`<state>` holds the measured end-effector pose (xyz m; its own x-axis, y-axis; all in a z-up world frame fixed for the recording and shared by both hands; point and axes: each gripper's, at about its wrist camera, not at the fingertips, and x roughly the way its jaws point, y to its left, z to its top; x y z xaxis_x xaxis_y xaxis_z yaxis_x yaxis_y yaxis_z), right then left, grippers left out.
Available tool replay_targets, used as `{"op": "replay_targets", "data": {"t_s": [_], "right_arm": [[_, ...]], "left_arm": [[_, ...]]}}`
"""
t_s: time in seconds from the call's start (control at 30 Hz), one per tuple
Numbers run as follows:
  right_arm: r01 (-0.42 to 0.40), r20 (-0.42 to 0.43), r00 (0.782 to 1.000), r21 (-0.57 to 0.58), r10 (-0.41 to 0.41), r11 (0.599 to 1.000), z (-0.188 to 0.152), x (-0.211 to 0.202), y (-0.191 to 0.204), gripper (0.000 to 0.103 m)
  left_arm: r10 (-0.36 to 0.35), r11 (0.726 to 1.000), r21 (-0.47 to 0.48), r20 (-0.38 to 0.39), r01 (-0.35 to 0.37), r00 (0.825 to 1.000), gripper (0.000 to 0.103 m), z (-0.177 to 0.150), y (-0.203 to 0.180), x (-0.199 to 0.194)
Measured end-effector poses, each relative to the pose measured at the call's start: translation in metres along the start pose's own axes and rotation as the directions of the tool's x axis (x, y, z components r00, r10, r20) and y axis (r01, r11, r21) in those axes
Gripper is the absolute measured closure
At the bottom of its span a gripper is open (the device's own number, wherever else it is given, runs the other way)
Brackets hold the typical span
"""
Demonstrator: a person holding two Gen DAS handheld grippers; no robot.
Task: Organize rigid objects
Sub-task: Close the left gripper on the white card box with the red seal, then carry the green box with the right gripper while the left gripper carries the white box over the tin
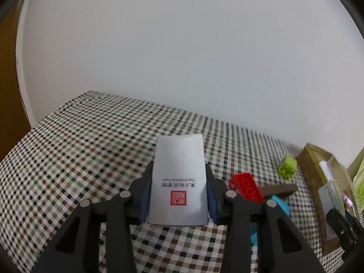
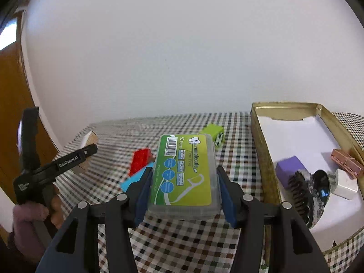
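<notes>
My left gripper (image 1: 178, 195) pinches a white card (image 1: 179, 182) by its long edges, lifted clear of the checked cloth (image 1: 79, 150). My right gripper (image 2: 184, 188) clamps the floss-pick box (image 2: 185, 173), ready for the gold tin (image 2: 261, 136) on the right, where sorted things lie.

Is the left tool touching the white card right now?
Touching. In the left wrist view the left tool has both blue pads pressed flat against the long edges of the white card, holding it clear of the checked tablecloth.
</notes>
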<state>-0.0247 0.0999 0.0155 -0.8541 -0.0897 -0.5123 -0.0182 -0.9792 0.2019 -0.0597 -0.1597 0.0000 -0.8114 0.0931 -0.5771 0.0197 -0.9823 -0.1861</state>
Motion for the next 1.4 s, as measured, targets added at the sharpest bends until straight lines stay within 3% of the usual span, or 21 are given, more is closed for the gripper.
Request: {"op": "replay_targets", "data": {"t_s": [0.13,0.3,0.9,1.07,1.4], "right_arm": [[-0.01,0.035,0.999,0.005,0.01,1.0,0.004,-0.007,-0.001,0.047],[0.025,0.054,0.998,-0.004,-0.025,1.0,0.007,-0.011,-0.005,0.046],[0.088,0.098,0.991,0.018,-0.089,0.996,0.018,-0.037,-0.036,0.047],[0.116,0.12,0.986,0.031,-0.119,0.993,0.022,-0.05,-0.053,0.046],[0.169,0.139,0.974,0.086,-0.18,0.982,0.04,-0.063,-0.098,0.046]], "left_arm": [[-0.031,0.999,0.017,0.055,0.03,0.998,0.063,0.004,0.001,-0.007],[-0.068,0.997,0.027,0.066,0.066,0.996,0.063,0.002,-0.006,-0.009],[-0.072,0.995,0.078,0.083,0.065,0.994,0.063,-0.012,-0.044,-0.005],[-0.09,0.992,0.091,0.084,0.082,0.992,0.063,-0.016,-0.064,-0.008],[-0.178,0.971,0.18,0.086,0.16,0.98,0.063,-0.029,-0.14,-0.019]]}}
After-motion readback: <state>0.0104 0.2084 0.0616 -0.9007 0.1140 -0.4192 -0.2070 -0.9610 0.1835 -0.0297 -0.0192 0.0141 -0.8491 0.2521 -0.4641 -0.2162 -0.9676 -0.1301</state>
